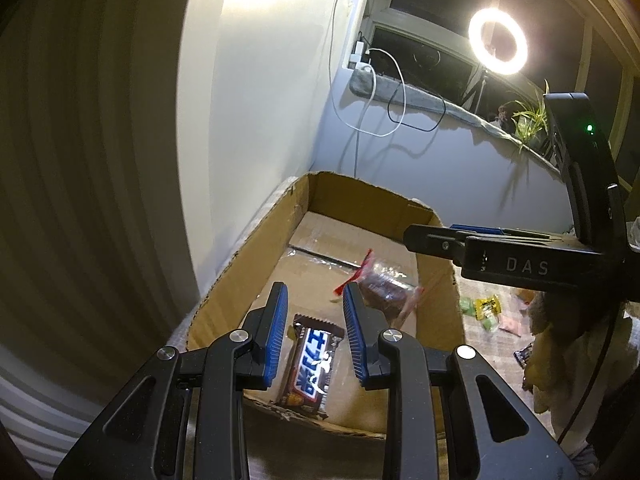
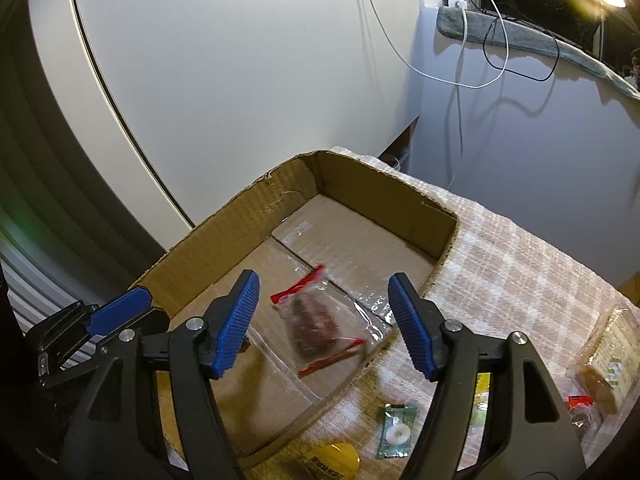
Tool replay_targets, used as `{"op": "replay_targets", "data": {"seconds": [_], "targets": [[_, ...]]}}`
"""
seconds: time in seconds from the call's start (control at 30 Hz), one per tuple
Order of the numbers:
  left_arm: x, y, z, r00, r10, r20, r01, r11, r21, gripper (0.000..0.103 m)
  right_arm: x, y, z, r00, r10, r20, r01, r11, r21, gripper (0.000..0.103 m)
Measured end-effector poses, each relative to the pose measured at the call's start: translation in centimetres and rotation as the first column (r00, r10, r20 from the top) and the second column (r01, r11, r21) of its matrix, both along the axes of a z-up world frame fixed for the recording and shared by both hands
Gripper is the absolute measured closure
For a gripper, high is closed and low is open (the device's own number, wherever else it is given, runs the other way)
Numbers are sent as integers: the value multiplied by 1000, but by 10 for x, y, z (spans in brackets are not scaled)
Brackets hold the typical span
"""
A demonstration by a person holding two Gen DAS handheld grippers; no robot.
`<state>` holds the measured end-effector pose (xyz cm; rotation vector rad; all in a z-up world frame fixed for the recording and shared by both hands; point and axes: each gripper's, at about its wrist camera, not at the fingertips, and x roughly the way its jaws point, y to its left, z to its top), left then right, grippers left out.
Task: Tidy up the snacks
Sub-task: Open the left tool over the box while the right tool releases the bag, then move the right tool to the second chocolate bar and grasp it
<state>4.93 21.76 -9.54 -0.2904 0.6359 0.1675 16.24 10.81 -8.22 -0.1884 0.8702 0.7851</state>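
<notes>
An open cardboard box [image 1: 224,280] [image 2: 224,220] stands on a checked cloth. In the left wrist view a brown Snickers bar [image 1: 312,364] lies on the box floor near the front wall, between the jaws of my open left gripper [image 1: 314,334], which hovers above it. A clear packet with red ends holding a brown snack [image 2: 316,324] [image 1: 384,288] lies in the box. My right gripper [image 2: 324,324] is open above that packet, apart from it. The right gripper also shows in the left wrist view [image 1: 452,242], over the box's right wall.
Loose snacks lie on the cloth [image 2: 512,256] right of the box: a green candy packet [image 2: 396,430], a yellow packet [image 2: 332,460], a wrapped cake [image 2: 608,364], small sweets [image 1: 486,308]. A white cabinet [image 2: 240,60] stands behind; cables [image 2: 496,40] hang on the wall.
</notes>
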Motion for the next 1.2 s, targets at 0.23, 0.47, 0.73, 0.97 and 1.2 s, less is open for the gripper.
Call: {"op": "replay_targets", "data": {"seconds": [0.23,0.47,0.73,0.97,1.2], "targets": [[0,-12,7,999,-30,25,30,1000,9,76,-5,-19,11,1000,-19,17,19,1000,9,33],[-1,-33,17,994,-87,60,87,996,8,69,-10,-59,24,997,-72,31,72,997,22,29],[2,-63,19,983,-173,59,172,985,24,69,-20,-130,31,987,-154,50,153,988,17,22],[11,-96,21,964,-262,45,261,965,15,69,-27,-195,17,970,-241,31,242,970,-21,21],[27,-130,11,944,-330,-12,330,944,23,69,-41,-237,-9,965,-262,-14,261,963,-64,21]]}}
